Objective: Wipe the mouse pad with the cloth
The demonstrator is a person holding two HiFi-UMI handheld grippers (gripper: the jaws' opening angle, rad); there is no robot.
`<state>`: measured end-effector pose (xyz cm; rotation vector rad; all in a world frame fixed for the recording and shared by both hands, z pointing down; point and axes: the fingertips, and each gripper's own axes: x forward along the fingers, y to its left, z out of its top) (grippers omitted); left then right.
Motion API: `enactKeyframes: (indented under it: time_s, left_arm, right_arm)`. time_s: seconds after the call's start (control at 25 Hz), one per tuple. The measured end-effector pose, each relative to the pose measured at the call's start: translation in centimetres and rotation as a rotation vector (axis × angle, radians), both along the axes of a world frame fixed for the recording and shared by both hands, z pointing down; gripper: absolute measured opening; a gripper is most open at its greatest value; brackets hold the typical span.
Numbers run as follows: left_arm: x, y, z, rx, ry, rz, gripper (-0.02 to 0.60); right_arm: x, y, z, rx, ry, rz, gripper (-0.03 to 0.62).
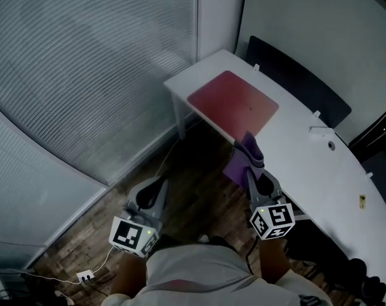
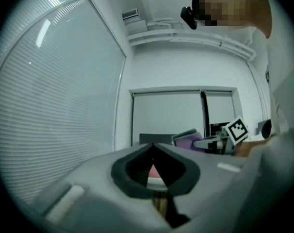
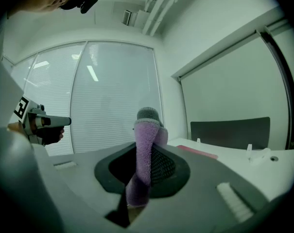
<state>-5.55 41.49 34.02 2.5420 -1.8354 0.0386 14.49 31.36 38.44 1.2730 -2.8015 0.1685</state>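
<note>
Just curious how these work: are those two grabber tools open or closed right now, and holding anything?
Left gripper: shut, nothing between its jaws.
Right gripper: shut on the purple cloth.

Mouse pad [image 1: 234,102]: dark red rectangle, lying flat on corner of white desk [image 1: 295,142], upper centre of head view. Cloth [image 1: 239,168]: purple, fuzzy, grey edge, folded; pinched upright between right gripper [image 1: 251,160] jaws, mid-frame, near pad's near corner; lower part hangs below desk edge
</note>
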Motion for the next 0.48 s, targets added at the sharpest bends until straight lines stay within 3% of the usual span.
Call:
enactKeyframes:
  time_s: [0.36,0.48]
  left_arm:
    - [0.4,-9.6,0.5,-0.028,0.018,0.074,0.002]
    - [-0.9,-12.7,0.3,-0.028,0.01,0.113,0.003]
  right_arm:
    - [1.7,-7.6,0.7,-0.043,0.029,0.079,0.049]
    - [0.8,-10.0,0.0,-0.042,0.043,0.123,0.049]
